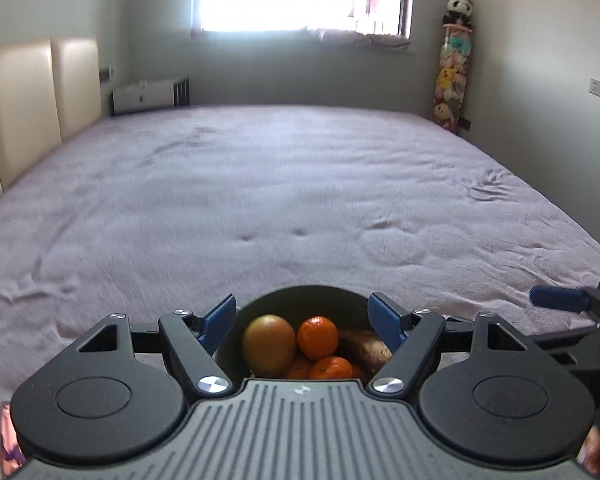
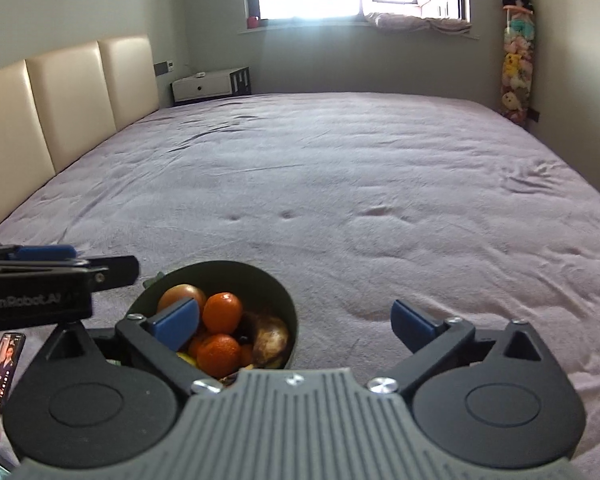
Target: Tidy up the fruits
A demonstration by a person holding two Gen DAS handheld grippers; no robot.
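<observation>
A dark round bowl [image 1: 300, 294] [image 2: 276, 284] sits on the bed near its front edge. It holds an apple [image 1: 269, 345] [image 2: 180, 294], several oranges [image 1: 318, 337] [image 2: 222, 312] and a browned banana [image 1: 366, 346] [image 2: 270, 338]. My left gripper [image 1: 302, 320] is open, its blue pads on either side of the bowl just above the fruit, holding nothing. My right gripper [image 2: 296, 322] is open and empty, its left pad over the bowl's near side, its right pad over bare sheet. The right gripper's blue tip [image 1: 556, 298] shows at the right edge of the left wrist view.
A wide bed with a lilac sheet [image 2: 340, 184] stretches ahead to the window wall. A cream padded headboard [image 2: 68, 96] runs along the left. A phone [image 2: 6, 360] lies at the lower left. A hanging column of plush toys [image 2: 516, 52] is in the far right corner.
</observation>
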